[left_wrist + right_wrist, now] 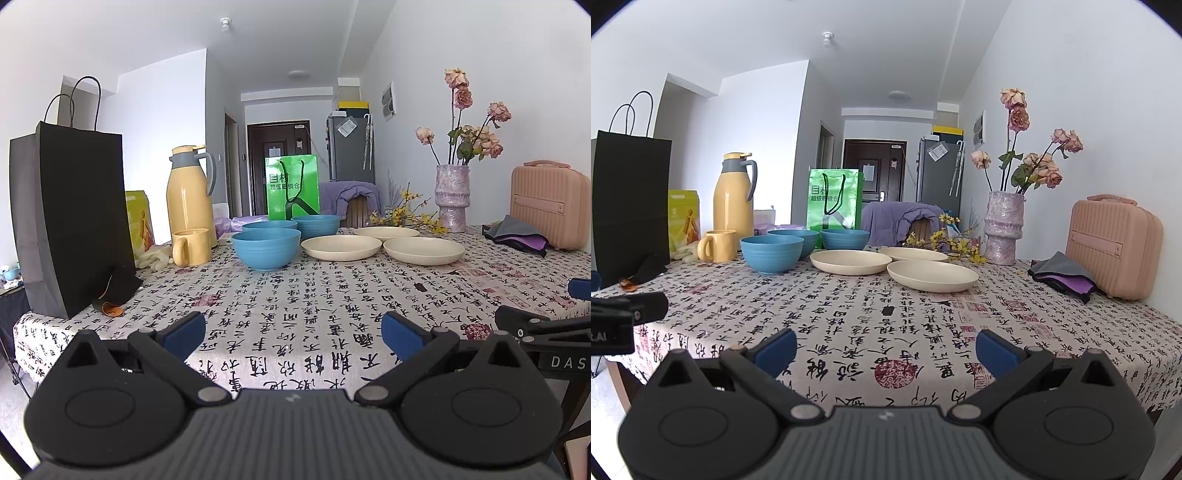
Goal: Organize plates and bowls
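Three blue bowls stand at the far middle of the table: the nearest blue bowl, with two more blue bowls behind it. Right of them lie three cream plates: a left plate, a right plate and a back plate. My left gripper hangs open over the near tablecloth, nothing between its blue pads. My right gripper is open too, equally far from the dishes.
A black paper bag, a yellow thermos and yellow mug stand at the left. A green bag, a vase of dried roses, a pink case and folded cloth line the back and right.
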A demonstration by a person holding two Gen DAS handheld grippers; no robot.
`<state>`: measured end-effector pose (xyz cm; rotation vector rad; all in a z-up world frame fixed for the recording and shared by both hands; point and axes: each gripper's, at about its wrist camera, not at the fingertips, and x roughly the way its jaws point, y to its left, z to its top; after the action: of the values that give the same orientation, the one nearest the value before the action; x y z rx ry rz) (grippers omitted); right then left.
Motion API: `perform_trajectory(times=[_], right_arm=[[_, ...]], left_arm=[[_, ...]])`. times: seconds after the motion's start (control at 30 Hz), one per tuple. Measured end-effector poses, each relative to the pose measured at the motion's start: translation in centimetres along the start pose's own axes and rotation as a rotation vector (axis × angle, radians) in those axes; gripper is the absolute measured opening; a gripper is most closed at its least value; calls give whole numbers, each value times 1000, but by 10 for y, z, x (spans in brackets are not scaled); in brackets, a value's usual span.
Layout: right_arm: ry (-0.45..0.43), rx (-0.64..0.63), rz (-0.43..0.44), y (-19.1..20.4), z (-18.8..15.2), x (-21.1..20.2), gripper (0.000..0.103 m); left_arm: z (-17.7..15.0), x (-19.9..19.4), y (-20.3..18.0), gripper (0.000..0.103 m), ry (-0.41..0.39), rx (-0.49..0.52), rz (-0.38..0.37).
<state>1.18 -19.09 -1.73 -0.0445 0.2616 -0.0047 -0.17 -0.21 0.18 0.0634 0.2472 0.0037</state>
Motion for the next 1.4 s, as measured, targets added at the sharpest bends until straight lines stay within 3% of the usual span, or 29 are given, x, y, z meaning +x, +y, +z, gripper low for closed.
perform_trajectory(times=[1.4], right_arm=[[1, -2, -5, 0, -2, 1, 103]], left_arm=[[-3, 1, -2, 103, -1, 9, -4]])
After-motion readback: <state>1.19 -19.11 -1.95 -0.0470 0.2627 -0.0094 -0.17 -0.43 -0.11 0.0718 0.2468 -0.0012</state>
